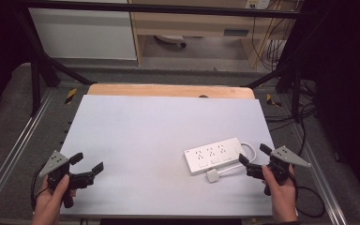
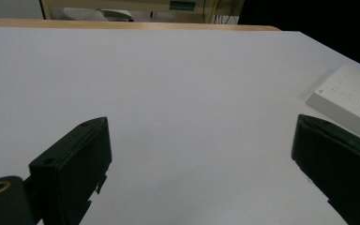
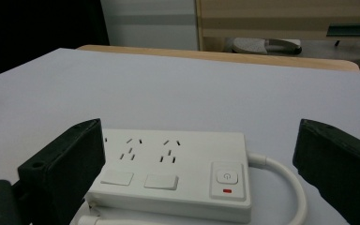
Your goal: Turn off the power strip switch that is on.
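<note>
The step in hand looks like the approach: the right gripper hangs just to the right of a white power strip, jaws spread wide and holding nothing, aimed at the strip's switch end. In the right gripper view the strip lies between the two black jaws but farther off, untouched. The left gripper waits well apart at the near left corner, jaws likewise released and bare.

The strip lies flat on the near right part of the table, its sockets facing up, angled a little so the far end points right. Its white cable loops out of the right end and curls back along the near side to a white plug lying just beside the strip's near edge.

My judgement is that the next move calls for the right gripper to ease forward and down until the jaws straddle either the strip's body or the plug, then close squarely; the looped cable lies in the path and could snag.

The table is covered by a plain pale sheet, with a wooden edge showing at the far side. A dark metal frame surrounds it. Beyond are grey floor, a white panel and wooden furniture with cables hanging at the far right.
</note>
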